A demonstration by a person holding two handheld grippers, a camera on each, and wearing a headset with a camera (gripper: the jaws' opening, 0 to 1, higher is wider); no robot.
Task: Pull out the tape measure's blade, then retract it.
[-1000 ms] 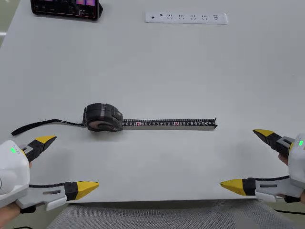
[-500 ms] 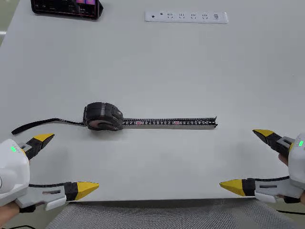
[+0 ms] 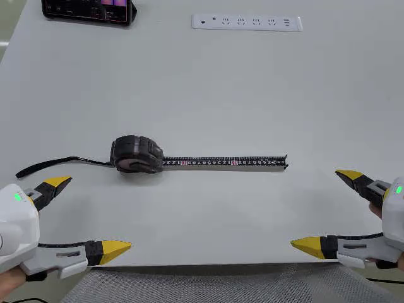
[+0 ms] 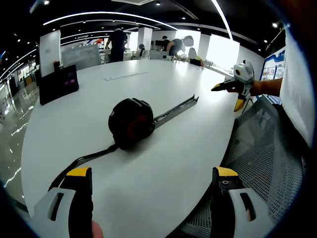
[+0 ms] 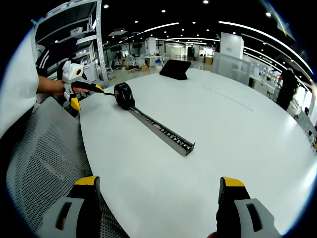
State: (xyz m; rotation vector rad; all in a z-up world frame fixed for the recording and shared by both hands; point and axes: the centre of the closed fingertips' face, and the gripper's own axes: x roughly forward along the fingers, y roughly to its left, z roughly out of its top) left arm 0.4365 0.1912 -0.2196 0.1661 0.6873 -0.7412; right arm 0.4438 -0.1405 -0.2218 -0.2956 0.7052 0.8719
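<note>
The left gripper (image 3: 96, 213) and right gripper (image 3: 317, 207) hung with jaws wide apart at the near edge of the bench (image 3: 208, 88), well apart from the tape measure (image 3: 136, 155), whose blade (image 3: 224, 163) lay extended flat, so releasing it unbraced would probably whip the blade back or skid the case.

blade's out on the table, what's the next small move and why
Probably bring the left gripper forward to the tape measure's case and close on it. The blade lies extended on the table; the left gripper and right gripper both hold their jaws open, near the table edge, and the case lies nearer the left.
</note>
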